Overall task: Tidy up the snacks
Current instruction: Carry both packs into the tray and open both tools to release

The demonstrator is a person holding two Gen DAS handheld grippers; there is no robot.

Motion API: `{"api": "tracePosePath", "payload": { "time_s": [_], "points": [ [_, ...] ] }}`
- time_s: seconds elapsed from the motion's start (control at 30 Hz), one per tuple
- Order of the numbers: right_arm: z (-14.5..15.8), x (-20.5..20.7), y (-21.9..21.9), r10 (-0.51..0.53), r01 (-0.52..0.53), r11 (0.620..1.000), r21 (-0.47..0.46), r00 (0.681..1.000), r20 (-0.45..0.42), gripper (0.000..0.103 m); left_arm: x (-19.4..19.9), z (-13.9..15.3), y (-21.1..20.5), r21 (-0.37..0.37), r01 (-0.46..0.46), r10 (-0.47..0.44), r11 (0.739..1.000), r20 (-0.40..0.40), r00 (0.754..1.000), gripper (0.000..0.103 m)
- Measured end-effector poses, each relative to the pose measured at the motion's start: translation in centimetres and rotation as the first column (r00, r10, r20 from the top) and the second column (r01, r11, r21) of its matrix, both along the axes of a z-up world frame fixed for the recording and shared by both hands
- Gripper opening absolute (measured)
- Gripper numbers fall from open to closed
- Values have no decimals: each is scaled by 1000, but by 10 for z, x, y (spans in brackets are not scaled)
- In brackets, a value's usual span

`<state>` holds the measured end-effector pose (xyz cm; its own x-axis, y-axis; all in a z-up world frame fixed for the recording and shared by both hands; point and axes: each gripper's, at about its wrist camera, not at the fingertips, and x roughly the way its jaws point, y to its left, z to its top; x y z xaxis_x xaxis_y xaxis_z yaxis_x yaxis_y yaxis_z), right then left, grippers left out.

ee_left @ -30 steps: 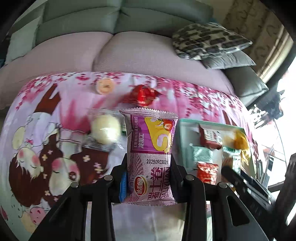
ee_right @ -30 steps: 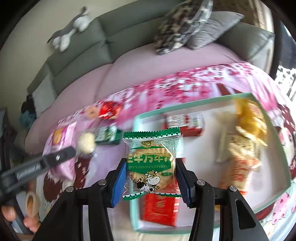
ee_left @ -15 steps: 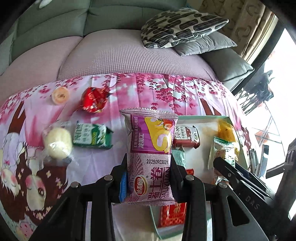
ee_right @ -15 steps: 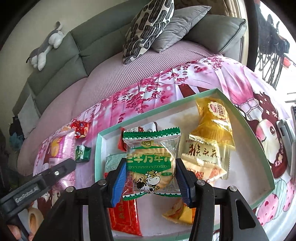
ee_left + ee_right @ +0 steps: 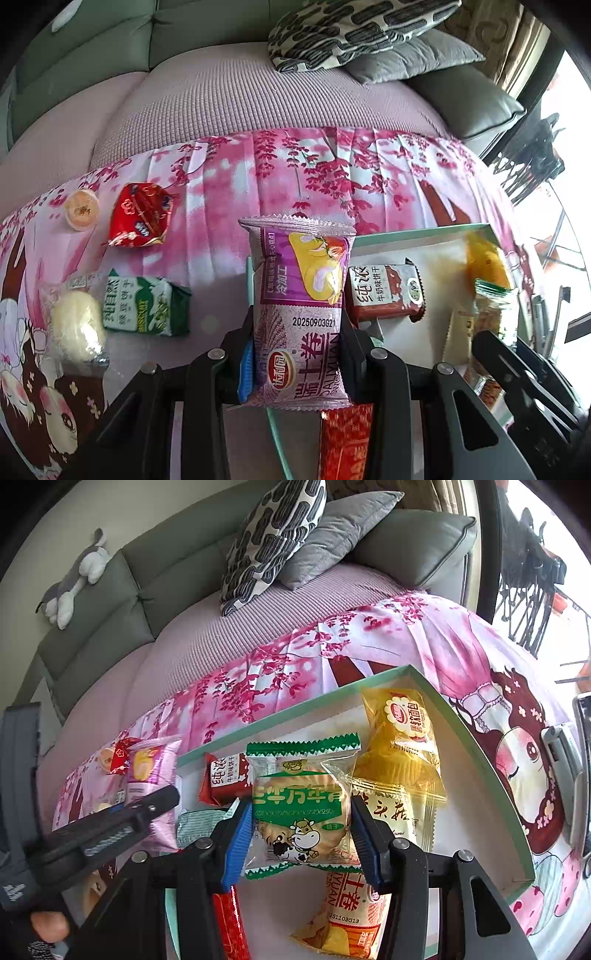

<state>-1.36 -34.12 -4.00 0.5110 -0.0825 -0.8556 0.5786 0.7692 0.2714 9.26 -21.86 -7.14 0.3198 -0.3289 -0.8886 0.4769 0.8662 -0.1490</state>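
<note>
My left gripper [image 5: 300,354] is shut on a purple snack packet [image 5: 301,310] and holds it above the left rim of the teal-rimmed tray [image 5: 413,233]. My right gripper [image 5: 301,827] is shut on a green-edged cookie packet [image 5: 301,805] and holds it over the tray [image 5: 476,753], which has several snacks in it: a yellow cake pack [image 5: 402,742], a red-brown biscuit pack [image 5: 223,775] and an orange roll pack [image 5: 351,908]. The left gripper with its purple packet [image 5: 151,771] shows at the left of the right wrist view.
On the pink cartoon cloth [image 5: 221,206], left of the tray, lie a green biscuit pack [image 5: 146,306], a red wrapped snack [image 5: 142,216], a round orange jelly cup [image 5: 81,209] and a pale bun in clear wrap [image 5: 75,328]. A sofa with cushions [image 5: 354,29] stands behind.
Both grippers have moved right with their packets. The left now hangs at the tray's left rim and the right is farther over the tray.
</note>
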Motion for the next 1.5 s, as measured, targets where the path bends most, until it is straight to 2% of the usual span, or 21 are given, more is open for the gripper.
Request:
{"api": "tracePosePath", "payload": {
  "time_s": [0.43,0.67,1.13,1.2,1.27,1.5],
  "points": [
    [-7,2,0,10,-10,1000,4,999,-32,54,-9,-5,-10,26,42,-43,999,37,998,39],
    [-8,3,1,7,-7,1000,-1,999,-44,54,-6,-7,-2,-23,39,-39,999,-15,999,40],
    [-8,4,1,8,-9,1000,-13,998,-58,54,-17,-11,-17,-5,97,-97,995,-46,994,42],
    [-8,4,0,8,-8,1000,-11,998,-55,54,-15,-9,-16,-7,89,-89,996,-55,995,48],
    [-7,3,0,8,-8,1000,-12,999,-53,55,-13,-10,-12,-2,63,-63,998,-74,995,62],
    [1,1,1,11,-11,999,-30,1000,-27,57,-12,-4,-1,-12,17,-18,1000,-79,997,68]
  ]
}}
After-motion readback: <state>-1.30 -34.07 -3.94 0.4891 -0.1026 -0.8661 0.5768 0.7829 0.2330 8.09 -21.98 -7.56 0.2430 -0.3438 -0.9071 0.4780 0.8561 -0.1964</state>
